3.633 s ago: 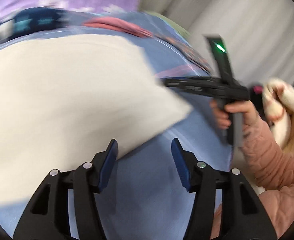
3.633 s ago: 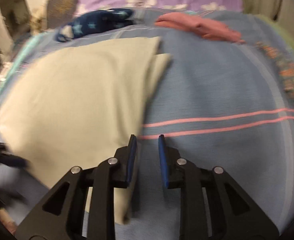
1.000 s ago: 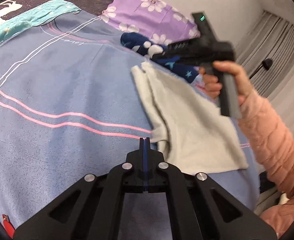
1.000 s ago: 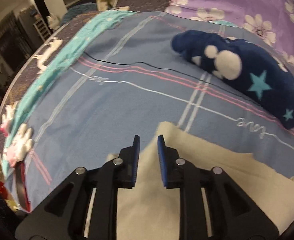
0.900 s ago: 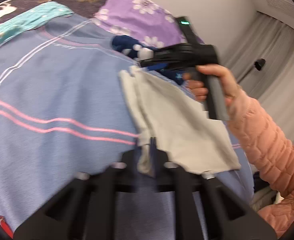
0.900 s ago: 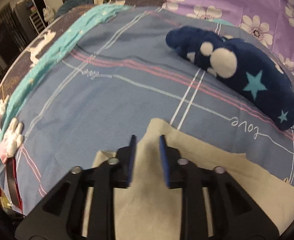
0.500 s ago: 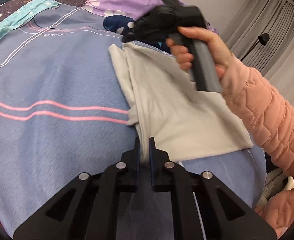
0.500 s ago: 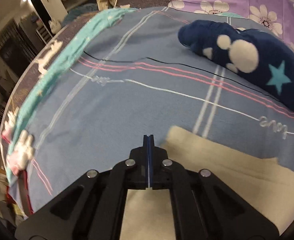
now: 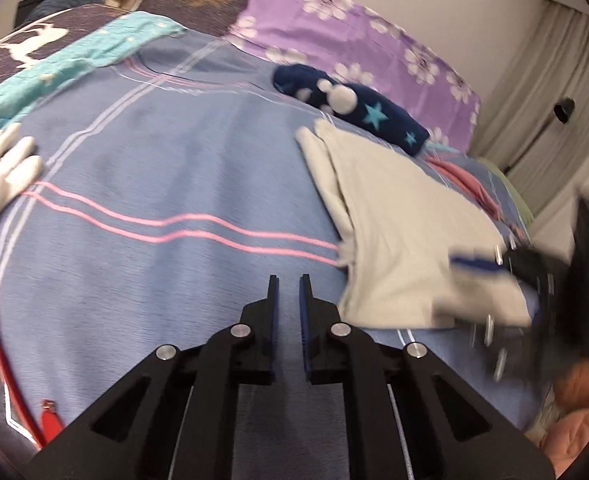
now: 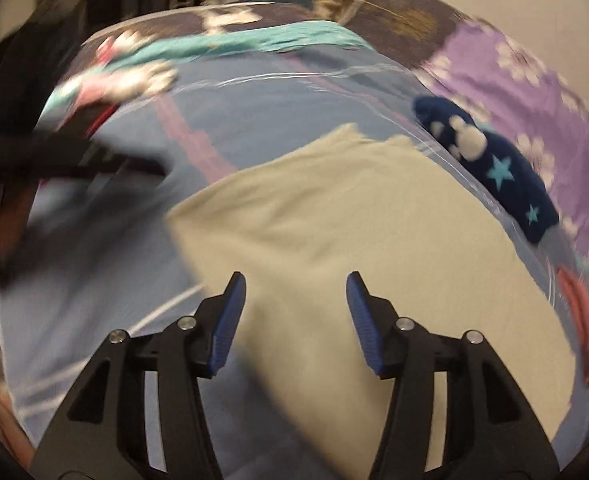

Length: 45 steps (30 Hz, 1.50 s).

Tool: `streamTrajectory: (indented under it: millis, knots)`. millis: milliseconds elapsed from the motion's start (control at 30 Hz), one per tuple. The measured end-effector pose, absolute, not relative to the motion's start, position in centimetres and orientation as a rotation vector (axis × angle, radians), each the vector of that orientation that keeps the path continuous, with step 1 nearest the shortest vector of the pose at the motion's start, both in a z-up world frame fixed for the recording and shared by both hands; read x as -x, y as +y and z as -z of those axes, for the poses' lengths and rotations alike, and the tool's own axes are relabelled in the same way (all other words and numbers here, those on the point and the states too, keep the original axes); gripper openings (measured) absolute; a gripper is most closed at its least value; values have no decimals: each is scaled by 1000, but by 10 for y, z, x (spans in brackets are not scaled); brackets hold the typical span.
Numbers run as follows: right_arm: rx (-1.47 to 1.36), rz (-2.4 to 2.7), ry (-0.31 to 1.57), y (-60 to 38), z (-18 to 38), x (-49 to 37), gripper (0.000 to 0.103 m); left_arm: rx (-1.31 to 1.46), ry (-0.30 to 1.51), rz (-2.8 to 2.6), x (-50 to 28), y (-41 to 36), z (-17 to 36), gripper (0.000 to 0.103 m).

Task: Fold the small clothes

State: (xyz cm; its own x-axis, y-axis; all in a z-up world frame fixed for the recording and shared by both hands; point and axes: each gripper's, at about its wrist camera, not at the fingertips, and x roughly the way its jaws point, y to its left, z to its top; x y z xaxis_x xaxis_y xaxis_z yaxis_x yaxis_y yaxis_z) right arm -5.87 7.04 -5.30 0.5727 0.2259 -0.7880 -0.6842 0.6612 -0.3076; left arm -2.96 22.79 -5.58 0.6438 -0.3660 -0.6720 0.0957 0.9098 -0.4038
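The cream garment [image 9: 398, 232] lies half-folded on the blue bedspread [image 9: 166, 168], its long axis running from the star-patterned navy piece [image 9: 354, 108] back toward the person. The right gripper [image 10: 294, 300] hangs over its near end, jaws just opened wide and holding nothing, clearly the nearer hand. The left gripper [image 9: 288, 292] sits just off the cloth's left edge, jaws opening slightly, a narrow gap, empty.

Your black hand-held gripper [image 9: 286, 292] with blue pads hovers over a blue bedspread [image 9: 166, 168] crossed by pink and white stripes. A cream garment [image 9: 406, 236] lies beside a navy one [image 9: 358, 108] with turquoise stars and white dots; behind, a purple pillow [image 9: 358, 28] bears white flowers.
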Motion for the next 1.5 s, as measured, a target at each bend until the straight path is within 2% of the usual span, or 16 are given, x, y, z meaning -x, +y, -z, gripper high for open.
streamTrajectory:
  millis: [200,267,300,367,400,500,600,867,933,1033,1100,1167,1233,1267,1300,1500]
  knots:
    - [856,-417,700,106,80,76,58,364,798,202,42,245,46,39]
    - [877,-364,661,120,84,70,58,376,790,199,44,250,46,43]
    - [873,-350,658,123,87,65,58,388,783,203,45,253,47,51]
    - [831,-321,667,128,89,53,51,434,760,231,41,261,49,58]
    - [811,-312,679,131,89,47,44,459,757,246,37,264,50,58]
    - [809,-302,680,135,90,43,30,530,767,315,17,270,55,60]
    - [804,-305,687,131,90,48,29,570,793,440,-13,263,58,67]
    - [756,-309,727,118,88,45,31,546,1019,717,-122,190,86,68]
    - [783,-296,707,123,91,45,31,522,1026,757,-138,176,86,68]
    - [800,-281,688,131,93,40,31,518,1040,777,-160,161,86,63]
    - [805,-263,675,137,95,33,31,514,1059,764,-173,153,90,33]
    - [803,-247,663,138,95,27,31,523,1091,732,-184,151,96,14]
    - [764,-261,667,133,91,25,24,559,1104,725,-189,153,99,12]
    - [729,-267,665,127,87,25,12,551,1102,718,-189,152,96,11]
    - [675,-271,664,118,80,23,7,526,1094,708,-187,149,92,10]
    - [468,-260,623,75,40,29,5,469,1033,698,-181,130,54,9]
